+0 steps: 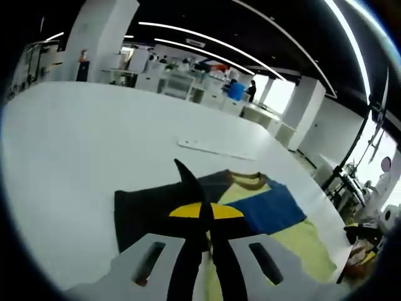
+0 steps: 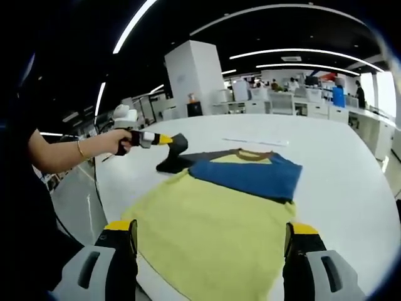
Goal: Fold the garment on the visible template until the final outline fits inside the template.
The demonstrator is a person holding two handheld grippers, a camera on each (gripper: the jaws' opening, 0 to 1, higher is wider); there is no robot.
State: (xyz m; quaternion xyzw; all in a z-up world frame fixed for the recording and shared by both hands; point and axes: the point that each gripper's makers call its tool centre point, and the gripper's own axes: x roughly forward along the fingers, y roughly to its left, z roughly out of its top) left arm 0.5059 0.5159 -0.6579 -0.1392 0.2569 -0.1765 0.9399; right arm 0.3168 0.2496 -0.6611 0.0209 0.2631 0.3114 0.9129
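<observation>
my left gripper (image 2: 175,143) is clamped on the shirt's (image 2: 213,219) dark sleeve (image 2: 170,164), lifting it near the table's (image 2: 351,182) left edge. right gripper (image 2: 213,241) wide open, holding nothing, over the yellow hem at the near edge.

Garment (image 2: 219,226) yellow, blue, dark grey, brown collar; table (image 1: 75,138) white.
</observation>
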